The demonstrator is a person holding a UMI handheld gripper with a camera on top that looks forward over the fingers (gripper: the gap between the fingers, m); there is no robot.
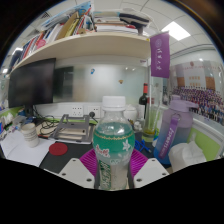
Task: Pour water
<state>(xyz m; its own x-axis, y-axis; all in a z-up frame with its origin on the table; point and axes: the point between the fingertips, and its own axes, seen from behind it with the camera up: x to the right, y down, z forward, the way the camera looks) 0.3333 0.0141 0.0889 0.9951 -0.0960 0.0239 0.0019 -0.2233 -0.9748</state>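
While the gripper (113, 172) points forward, a clear plastic water bottle (113, 145) stands upright between its two fingers, white cap on top, green label round the body. Both purple pads (92, 160) sit against the bottle's sides, so the fingers are pinching it at label height. Bottle base is hidden behind the fingers; can't tell if it rests on the table or is lifted.

Just beyond it, to the right, a clear container (151, 123) with a dark bottle (144, 97) behind it. A purple box (172, 128) and a white round object (186, 156) are further right, near the fingers. To the left: a red lid (58, 149) on the white table (30, 155), a cup (29, 134) near the table's edge, a metal tray (72, 128) behind. A dark monitor (32, 83) sits at the back left under a shelf of books (60, 30). A purple banner (160, 55) hangs at right.
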